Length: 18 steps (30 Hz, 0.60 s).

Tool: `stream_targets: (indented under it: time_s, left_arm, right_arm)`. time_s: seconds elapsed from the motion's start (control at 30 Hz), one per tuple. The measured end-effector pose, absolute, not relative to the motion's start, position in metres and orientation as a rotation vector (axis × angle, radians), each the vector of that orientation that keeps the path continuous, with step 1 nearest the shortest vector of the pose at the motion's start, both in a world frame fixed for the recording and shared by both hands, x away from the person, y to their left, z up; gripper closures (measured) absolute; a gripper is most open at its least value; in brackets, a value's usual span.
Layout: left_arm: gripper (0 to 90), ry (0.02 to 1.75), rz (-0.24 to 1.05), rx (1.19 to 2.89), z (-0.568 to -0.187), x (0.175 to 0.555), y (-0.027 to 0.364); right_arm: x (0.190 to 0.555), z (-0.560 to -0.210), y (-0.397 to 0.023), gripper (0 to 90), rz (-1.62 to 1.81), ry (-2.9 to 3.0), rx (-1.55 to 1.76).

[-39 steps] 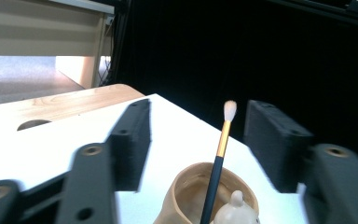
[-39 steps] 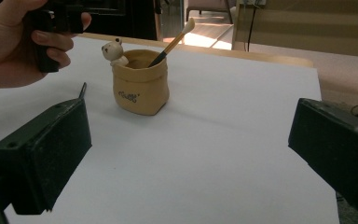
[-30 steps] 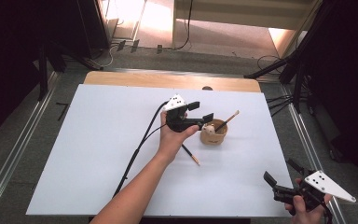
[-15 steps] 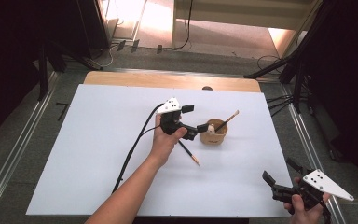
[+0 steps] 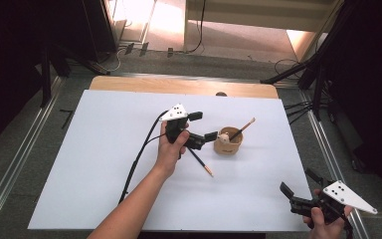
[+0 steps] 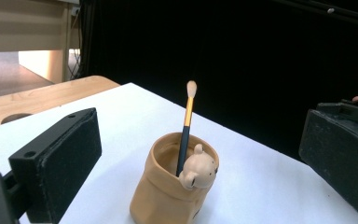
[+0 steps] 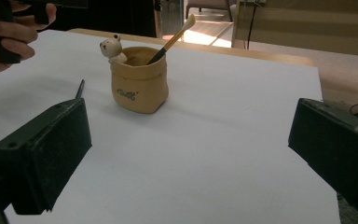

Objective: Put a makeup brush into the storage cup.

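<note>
Your left tool (image 5: 202,127) has just been opening, and its jaws now stand wide apart and empty, aimed at the small tan clay pot with a bear's head on its rim (image 5: 228,143), just short of touching it. Your right tool (image 5: 298,191) hovers at the near right corner of the white-topped desk (image 5: 104,149), jaws spread wide, nothing between them. The pot stands upright near the desk's middle. In it leans a black-handled brush with a gold ferrule and pale tip (image 5: 242,128), its long axis tilted, tip up and pointing away to the far right. A second, black-shafted brush (image 5: 201,163) lies flat just beside your left hand (image 5: 170,149), running diagonally toward the near right.
</note>
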State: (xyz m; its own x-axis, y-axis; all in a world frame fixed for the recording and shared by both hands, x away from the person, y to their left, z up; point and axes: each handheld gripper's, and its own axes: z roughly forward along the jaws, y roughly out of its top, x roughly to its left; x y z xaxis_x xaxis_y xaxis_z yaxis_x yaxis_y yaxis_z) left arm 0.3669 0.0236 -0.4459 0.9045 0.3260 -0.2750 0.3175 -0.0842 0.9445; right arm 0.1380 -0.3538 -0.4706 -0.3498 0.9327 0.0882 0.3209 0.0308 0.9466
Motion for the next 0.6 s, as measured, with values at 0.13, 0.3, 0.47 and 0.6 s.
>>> stream_targets:
  time_s: [0.13,0.3,0.47,0.6]
  left_arm:
    - [0.0,0.501,0.004,1.687,-0.4471,0.3661,0.0251]
    - [0.0,0.498,-0.035,1.694,-0.4476,0.3647,0.0288]
    - [2.1,0.464,-0.035,1.724,-0.4469,0.3610,0.0329]
    - [23.3,0.459,-0.014,1.784,-0.4484,0.3571,0.0331]
  right_arm:
    - [0.1376,-0.4705,-0.3541,0.0,1.332,1.720,1.278]
    - [0.1381,-0.4701,-0.3536,0.0,1.331,1.720,1.275]
    - [0.1387,-0.4701,-0.3531,0.0,1.334,1.721,1.272]
    - [0.1379,-0.4704,-0.3534,0.0,1.329,1.724,1.273]
